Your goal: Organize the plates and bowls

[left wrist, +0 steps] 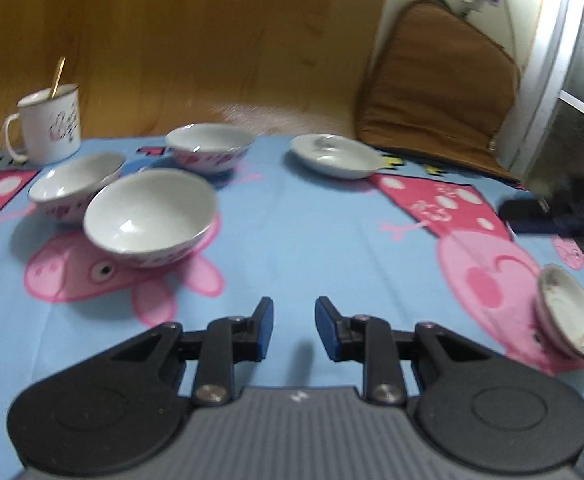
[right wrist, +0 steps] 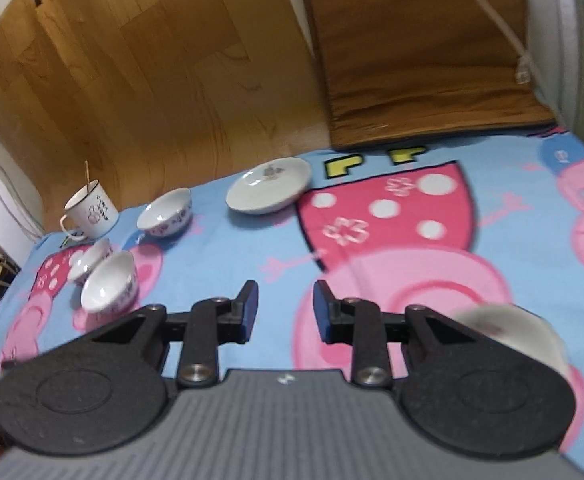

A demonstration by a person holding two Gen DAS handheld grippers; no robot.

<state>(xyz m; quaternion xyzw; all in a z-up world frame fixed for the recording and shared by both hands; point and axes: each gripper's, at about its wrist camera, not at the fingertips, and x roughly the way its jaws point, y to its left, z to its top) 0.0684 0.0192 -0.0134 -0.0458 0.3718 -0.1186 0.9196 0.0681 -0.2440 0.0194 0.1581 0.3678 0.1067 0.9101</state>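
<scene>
Both grippers hover over the cartoon cloth with jaws apart on nothing: left gripper [left wrist: 293,328], right gripper [right wrist: 285,310]. A small dish [left wrist: 570,316] sits near the cloth's edge; a careless sweep might knock it off. Three bowls [left wrist: 150,218] cluster left, a plate [right wrist: 268,191] behind. Only the right view shows its printed centre.

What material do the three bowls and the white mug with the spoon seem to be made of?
The bowls look like glazed ceramic: glossy white insides with bright highlights and a printed outer pattern. The mug looks like enamelled metal, judging by its thin wall and dark rim, though ceramic is possible. Its spoon looks like gold-coloured metal.
</scene>
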